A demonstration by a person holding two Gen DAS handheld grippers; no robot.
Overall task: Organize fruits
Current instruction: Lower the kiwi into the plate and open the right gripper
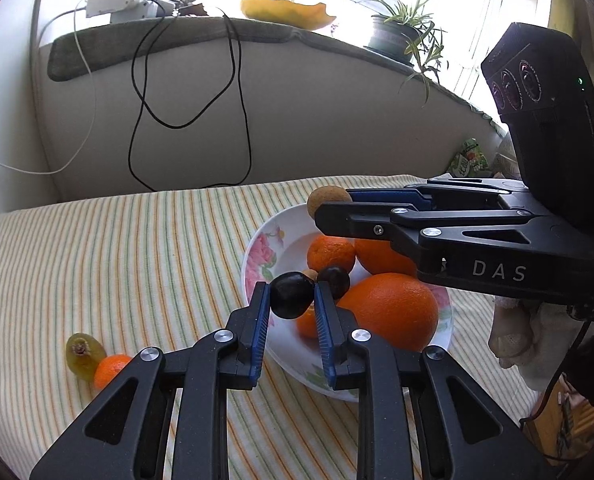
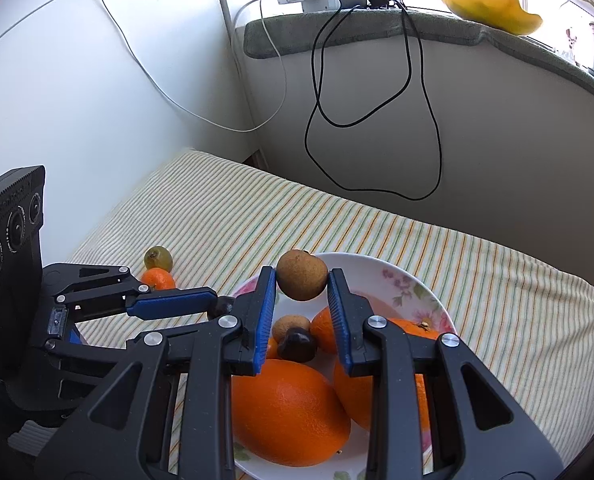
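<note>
Left gripper [image 1: 291, 295] angled downward, blue pads clamped on a dark plum [image 1: 291, 295]. Right gripper [image 2: 302, 278] likewise tilted down, pads pinching a brown round fruit [image 2: 302, 275]. The two grippers sit close, fingers nearly at right angles.

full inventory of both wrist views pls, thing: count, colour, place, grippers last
plate: 1, white with pink flowers, on the striped cloth
striped cloth: 1, cream with green and orange stripes, covers the surface
large oranges: 2, orange, in the plate
small mandarins: several, orange, in the plate
small mandarin: 1, orange, on the cloth beside the green grape
green grape: 1, on the cloth outside the plate
dark grape: 1, in the plate
yellow dish: 1, windowsill
potted plant: 1, green, windowsill
black cable: hangs from the sill
left gripper: shut on a dark fruit
right gripper: shut on a brown fruit
</note>
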